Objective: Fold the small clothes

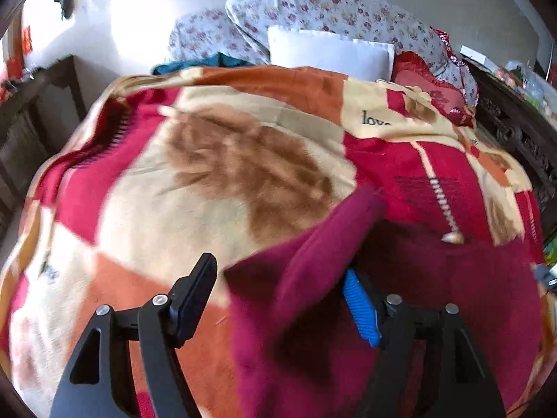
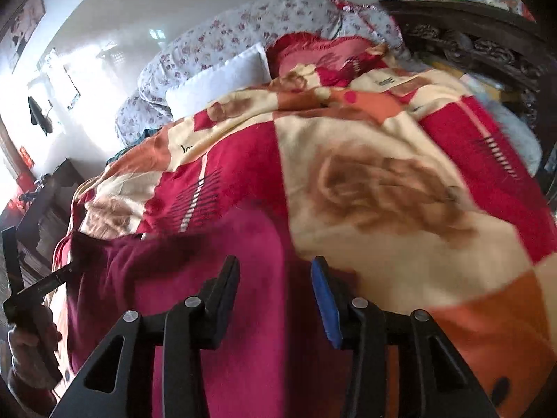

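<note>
Two grippers over one maroon garment (image 1: 313, 341), spread on the patterned blanket (image 1: 195, 188) of a bed, well short of the white pillow (image 1: 327, 52) at the far end. Seen along the left gripper (image 1: 278, 268): jaws wide apart, with a raised fold of the garment standing between them. Fold leaning close to the blue pad (image 1: 360, 308) on the right and well clear of the black finger (image 1: 195, 296) on the left; not clamped, so nothing held. Seen along the right gripper (image 2: 275, 264): jaws at a middling gap, poised above flat maroon cloth, pads not pressing on it, hence also holding nothing. Garment's right-hand edge just beside the right gripper's own blue pad (image 2: 325, 303), with bare blanket beyond. Rest of the cloth running away leftward to its far corner, met there by the left gripper, visible at the left border of that view in a person's hand (image 2: 31, 345). Long axis probably across both views, from one gripper to the other, though blurred and cut off by the lower border, so not certain. Judged from this: each end nearer to its own side's gripper, left for the raised fold, right for the edge by the blue pad. Likely next: squeeze the left jaws shut on the fold, and lower the right onto the edge before pinching. Risk: catching the blanket's pile together with the cloth.
</note>
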`<state>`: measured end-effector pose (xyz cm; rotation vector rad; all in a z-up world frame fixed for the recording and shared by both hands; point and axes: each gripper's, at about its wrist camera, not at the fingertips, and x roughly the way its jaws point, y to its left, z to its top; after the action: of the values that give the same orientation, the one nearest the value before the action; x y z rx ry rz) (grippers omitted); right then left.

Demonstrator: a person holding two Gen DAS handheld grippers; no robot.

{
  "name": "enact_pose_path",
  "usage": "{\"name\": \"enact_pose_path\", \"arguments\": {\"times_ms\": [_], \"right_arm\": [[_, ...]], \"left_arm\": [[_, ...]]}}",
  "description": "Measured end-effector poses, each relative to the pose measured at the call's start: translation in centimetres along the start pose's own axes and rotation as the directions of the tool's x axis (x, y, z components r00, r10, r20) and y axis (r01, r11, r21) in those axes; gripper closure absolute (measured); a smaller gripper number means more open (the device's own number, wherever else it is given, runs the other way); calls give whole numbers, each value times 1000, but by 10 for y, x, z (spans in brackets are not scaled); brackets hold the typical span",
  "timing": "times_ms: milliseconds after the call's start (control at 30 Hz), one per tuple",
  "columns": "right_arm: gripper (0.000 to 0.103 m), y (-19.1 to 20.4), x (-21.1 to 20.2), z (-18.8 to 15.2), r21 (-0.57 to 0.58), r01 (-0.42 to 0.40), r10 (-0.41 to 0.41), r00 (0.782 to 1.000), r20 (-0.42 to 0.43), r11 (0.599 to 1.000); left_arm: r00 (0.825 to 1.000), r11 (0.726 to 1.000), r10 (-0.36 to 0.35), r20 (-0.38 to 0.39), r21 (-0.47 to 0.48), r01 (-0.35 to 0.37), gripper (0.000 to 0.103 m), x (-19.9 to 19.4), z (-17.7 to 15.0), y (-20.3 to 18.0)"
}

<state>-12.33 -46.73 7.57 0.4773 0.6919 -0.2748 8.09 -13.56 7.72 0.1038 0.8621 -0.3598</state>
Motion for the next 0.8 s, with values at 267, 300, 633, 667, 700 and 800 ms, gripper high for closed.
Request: {"name": "enact_pose_path", "arguments": {"times_ms": [267, 300, 633, 667, 700, 800], "right_arm": [[63, 5, 10, -22, -37, -23, 20, 997, -77, 999], [72, 6, 13, -23, -42, -6, 3, 997, -76, 999], [95, 10, 12, -20, -83, 103, -107, 994, -35, 991], [95, 10, 13, -19, -72, 107, -110, 993, -37, 992], [95, 10, 8, -16, -45, 116, -117, 993, -21, 992], [91, 27, -16, -7, -34, 119, -116, 990, 81, 992]], "left_arm": [[994, 992, -107, -35, -75, 104, 32, -33, -56, 31], [994, 992, -108, -36, -74, 105, 32, -36, -62, 32], [996, 996, -79, -30, -51, 77, 32, -41, -84, 27], [996, 995, -78, -34, -60, 76, 32, -37, -85, 28], [997, 995, -71, -36, -68, 68, 32, -34, -85, 29], [998, 996, -54, -30, -69, 51, 31, -36, -91, 33]]}}
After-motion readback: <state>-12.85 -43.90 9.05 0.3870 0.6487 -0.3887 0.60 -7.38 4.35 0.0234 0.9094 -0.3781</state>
